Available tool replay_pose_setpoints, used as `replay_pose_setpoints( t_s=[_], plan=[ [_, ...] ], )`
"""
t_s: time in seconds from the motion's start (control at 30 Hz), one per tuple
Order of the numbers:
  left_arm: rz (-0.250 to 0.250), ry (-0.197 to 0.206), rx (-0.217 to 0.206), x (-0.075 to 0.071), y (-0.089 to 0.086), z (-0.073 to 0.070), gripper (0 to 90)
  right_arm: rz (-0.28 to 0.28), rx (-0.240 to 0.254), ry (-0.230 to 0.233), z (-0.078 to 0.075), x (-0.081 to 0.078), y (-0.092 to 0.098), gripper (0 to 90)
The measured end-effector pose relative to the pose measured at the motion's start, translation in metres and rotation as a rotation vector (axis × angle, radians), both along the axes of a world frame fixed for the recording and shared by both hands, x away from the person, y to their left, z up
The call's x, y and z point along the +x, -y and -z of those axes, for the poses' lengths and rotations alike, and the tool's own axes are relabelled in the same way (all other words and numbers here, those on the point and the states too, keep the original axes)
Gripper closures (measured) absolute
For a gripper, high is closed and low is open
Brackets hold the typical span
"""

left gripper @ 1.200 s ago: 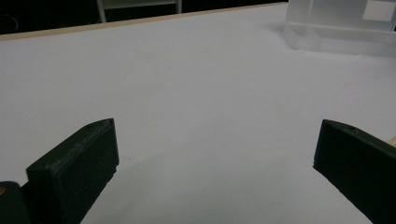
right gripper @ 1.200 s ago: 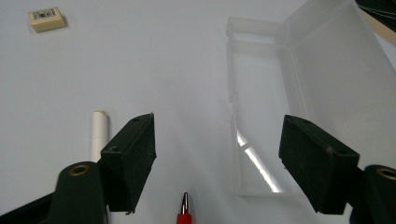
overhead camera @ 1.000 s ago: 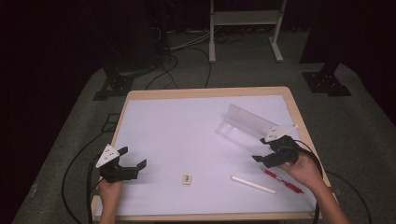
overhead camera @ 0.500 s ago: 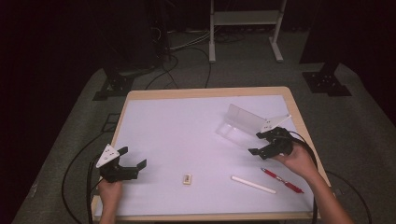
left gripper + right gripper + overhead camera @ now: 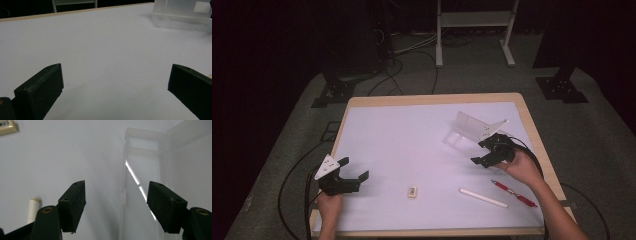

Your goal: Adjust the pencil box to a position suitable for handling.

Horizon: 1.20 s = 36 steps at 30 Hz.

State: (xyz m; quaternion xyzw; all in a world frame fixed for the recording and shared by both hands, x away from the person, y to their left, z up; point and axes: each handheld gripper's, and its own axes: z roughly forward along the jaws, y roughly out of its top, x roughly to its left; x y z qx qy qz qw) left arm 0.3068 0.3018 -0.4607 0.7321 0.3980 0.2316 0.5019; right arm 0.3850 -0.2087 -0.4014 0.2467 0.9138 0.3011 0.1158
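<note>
Now the right gripper hovers by the clear plastic case near the desk's right edge, its wide jaws just closing slightly on nothing. The left gripper gapes wide, empty, near the left edge.

High view: fixed, above the person's side, facing forward and down; takes in the whole bench, floor and stands beyond, both forearms entering from the bottom.

Left gripper view: rides the left tongs, low and near the bench surface, facing across it toward the far edge; clear plastic case at upper right.

Right gripper view: rides the right tongs, close, tilted steeply down.

Shared: clear plastic case in all three views; small tan block and white stick in the high and right gripper views.
</note>
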Motion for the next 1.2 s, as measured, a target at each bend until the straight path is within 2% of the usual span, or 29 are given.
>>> replay_pose_setpoints(
  t_s=[0.37,0.67,1.0,1.2],
  plan=[
    [-0.002,-0.003,-0.004,0.0,0.0,0.0,0.0,-0.005,-0.043,-0.041,0.015,0.014,-0.007,36.7],
    [0.001,-0.003,-0.001,0.0,0.0,0.0,0.0,0.009,-0.068,-0.07,0.022,0.021,-0.011,42.7],
    [-0.001,-0.002,-0.004,0.0,0.0,0.0,0.0,0.011,-0.118,-0.09,0.032,0.03,-0.015,56.1],
    [0.0,-0.004,-0.002,0.0,0.0,0.0,0.0,0.016,-0.145,-0.103,0.037,0.033,-0.015,59.6]
  ],
)
